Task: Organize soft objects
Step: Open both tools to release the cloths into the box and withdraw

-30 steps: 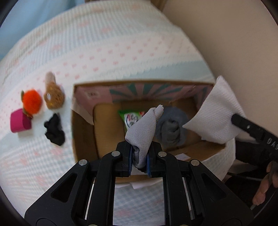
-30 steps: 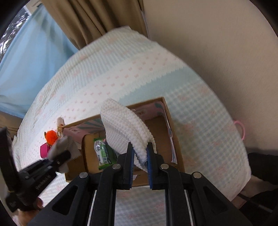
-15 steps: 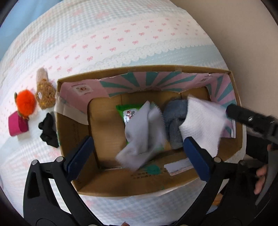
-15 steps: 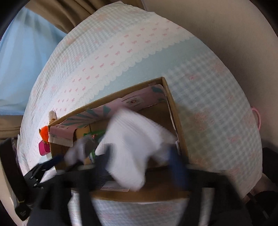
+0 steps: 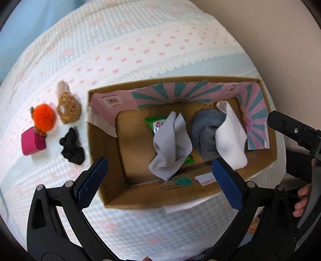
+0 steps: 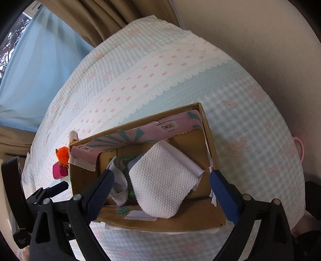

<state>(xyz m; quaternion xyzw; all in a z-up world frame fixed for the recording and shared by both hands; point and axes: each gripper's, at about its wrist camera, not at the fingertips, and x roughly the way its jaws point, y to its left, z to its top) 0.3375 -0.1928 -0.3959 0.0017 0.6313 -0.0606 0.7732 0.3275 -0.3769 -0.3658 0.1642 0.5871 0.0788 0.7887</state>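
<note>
A cardboard box (image 5: 152, 197) with a pink and teal inner flap sits on the bed. Inside lie a grey cloth (image 5: 170, 144), a green wipes pack (image 5: 155, 122), a rolled grey sock (image 5: 206, 136) and a white waffle cloth (image 5: 230, 138). My left gripper (image 5: 160, 183) is open and empty above the box's near wall. My right gripper (image 6: 162, 197) is open and empty above the white cloth (image 6: 162, 184) in the box (image 6: 166, 220). An orange pompom (image 5: 43, 116), a brown plush (image 5: 68, 106), a black scrunchie (image 5: 72, 148) and a pink item (image 5: 33, 143) lie left of the box.
The bed has a pale blue checked cover (image 5: 140, 40) with pink bows. A beige wall (image 6: 250, 40) stands at the right, and curtains (image 6: 100, 18) hang beyond the bed. A pink loop (image 6: 300, 148) lies at the bed's right edge.
Both grippers opened and let go: the grey cloth and the white cloth dropped into the box and settled there. Both grippers pulled back slightly.
</note>
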